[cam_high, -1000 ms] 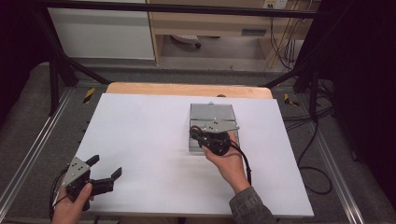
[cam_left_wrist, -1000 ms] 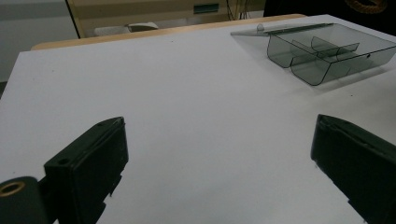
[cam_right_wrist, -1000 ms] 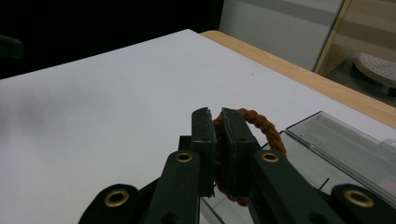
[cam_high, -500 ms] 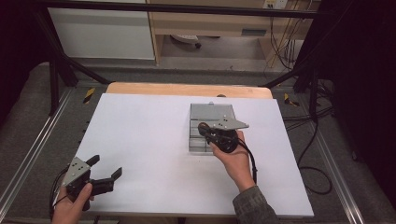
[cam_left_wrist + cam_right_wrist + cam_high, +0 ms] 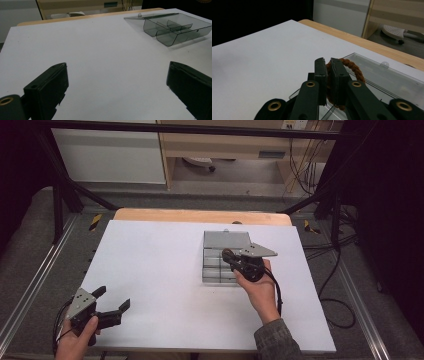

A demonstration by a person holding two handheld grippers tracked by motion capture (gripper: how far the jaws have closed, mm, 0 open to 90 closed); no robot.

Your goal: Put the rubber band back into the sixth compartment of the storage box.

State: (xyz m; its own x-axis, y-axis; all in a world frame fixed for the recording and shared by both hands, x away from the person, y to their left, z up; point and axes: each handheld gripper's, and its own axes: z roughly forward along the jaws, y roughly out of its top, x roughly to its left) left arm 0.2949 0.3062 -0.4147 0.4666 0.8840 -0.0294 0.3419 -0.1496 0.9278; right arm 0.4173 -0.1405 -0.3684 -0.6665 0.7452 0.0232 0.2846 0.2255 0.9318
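A clear grey compartment box (image 5: pixel 214 266) lies right of the table's middle, with its lid (image 5: pixel 226 239) open flat on the far side. My right gripper (image 5: pixel 228 254) hangs over the box's right part. Its jaws are shut on a brown braided ring (image 5: pixel 352 68), which sticks up between them in the right gripper view (image 5: pixel 328 62). Below it I see the clear lid (image 5: pixel 387 77). My left gripper (image 5: pixel 113 299) rests at the table's near left corner, open and holding nothing. In the left gripper view (image 5: pixel 117 68) the box (image 5: pixel 175 28) sits far off to the upper right.
The white table top (image 5: pixel 150 265) has a wooden strip (image 5: pixel 200 216) along its far edge. Black frame bars and metal rails flank the table. Cables hang at the right side (image 5: pixel 330 285). A white cabinet (image 5: pixel 110 155) stands beyond the table.
My right gripper has moved to the right and slightly farther over the box, with the brown ring still in its jaws. My left gripper has stayed put.
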